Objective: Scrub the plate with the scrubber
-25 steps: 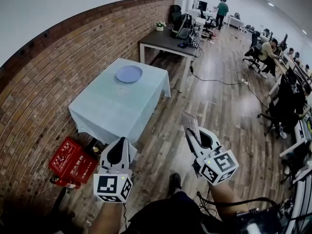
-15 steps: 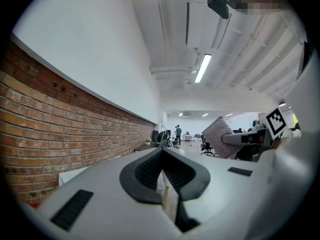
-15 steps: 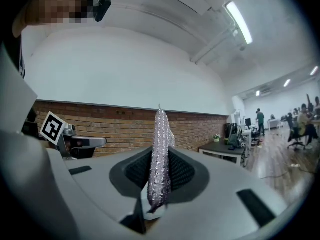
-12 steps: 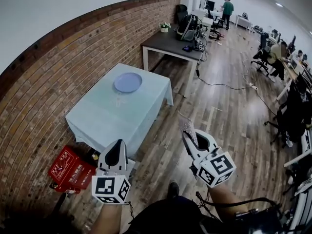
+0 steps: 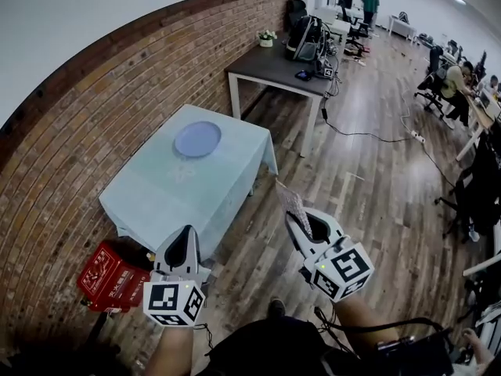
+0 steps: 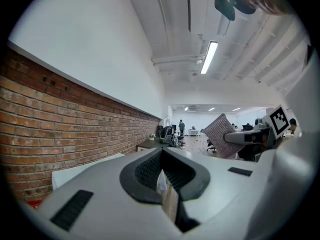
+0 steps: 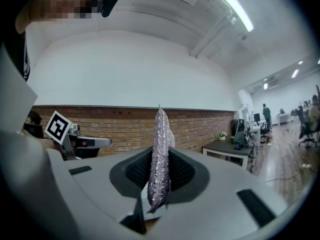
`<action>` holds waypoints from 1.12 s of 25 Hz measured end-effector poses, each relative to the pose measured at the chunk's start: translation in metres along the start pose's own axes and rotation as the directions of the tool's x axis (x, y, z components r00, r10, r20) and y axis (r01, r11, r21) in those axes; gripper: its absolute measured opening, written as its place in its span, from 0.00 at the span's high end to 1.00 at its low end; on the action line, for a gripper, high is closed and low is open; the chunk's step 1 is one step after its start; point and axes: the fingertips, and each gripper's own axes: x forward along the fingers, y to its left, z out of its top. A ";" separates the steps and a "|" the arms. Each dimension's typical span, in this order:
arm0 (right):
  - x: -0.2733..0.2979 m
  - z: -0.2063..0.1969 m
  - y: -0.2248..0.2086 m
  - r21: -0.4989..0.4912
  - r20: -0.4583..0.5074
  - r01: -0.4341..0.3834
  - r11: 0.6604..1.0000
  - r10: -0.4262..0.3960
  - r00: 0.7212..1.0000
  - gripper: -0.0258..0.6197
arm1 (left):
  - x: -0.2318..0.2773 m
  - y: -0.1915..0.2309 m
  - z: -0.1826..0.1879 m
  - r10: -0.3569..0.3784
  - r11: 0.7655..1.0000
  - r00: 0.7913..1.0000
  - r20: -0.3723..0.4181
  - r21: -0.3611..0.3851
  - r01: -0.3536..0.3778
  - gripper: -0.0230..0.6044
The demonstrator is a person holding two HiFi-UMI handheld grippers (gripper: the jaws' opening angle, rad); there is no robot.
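Note:
A pale blue plate (image 5: 197, 139) lies on a small table with a light blue cloth (image 5: 168, 186) by the brick wall, well ahead of both grippers. My right gripper (image 5: 296, 218) is shut on a silvery scrubber (image 5: 295, 203), which stands edge-on between its jaws in the right gripper view, scrubber (image 7: 160, 159). My left gripper (image 5: 186, 245) is shut with nothing in it, its jaws pressed together in the left gripper view (image 6: 164, 181). The scrubber (image 6: 220, 134) shows there too, off to the right. Both grippers hang over the wooden floor, short of the table.
A red crate (image 5: 109, 277) sits on the floor by the wall near the table's near corner. A dark desk (image 5: 278, 67) with bags stands beyond the table. Office chairs, desks and people fill the far right. A cable (image 5: 368, 135) runs across the wood floor.
The table and plate have come closer and shifted left in the head view as the person walks forward. Both grippers keep their hold and pose.

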 end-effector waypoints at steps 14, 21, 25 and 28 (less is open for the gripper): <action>0.047 -0.008 -0.090 0.043 0.012 -0.072 0.996 0.072 0.997 0.85 | 0.081 -0.016 -0.007 0.086 0.996 0.996 -0.017 0.009 -0.085 0.95; 0.103 -0.014 -0.110 0.020 -0.025 -0.091 0.996 0.091 0.995 0.85 | 0.125 0.021 -0.017 0.108 0.994 0.994 -0.012 -0.017 -0.108 0.95; 0.144 -0.011 -0.119 0.005 -0.047 -0.097 0.995 0.097 0.994 0.85 | 0.158 0.053 -0.018 0.121 0.992 0.993 -0.009 -0.029 -0.122 0.95; 0.181 -0.011 -0.127 0.002 -0.055 -0.106 0.994 0.106 0.993 0.85 | 0.181 0.078 -0.017 0.129 0.991 0.992 -0.015 -0.028 -0.129 0.95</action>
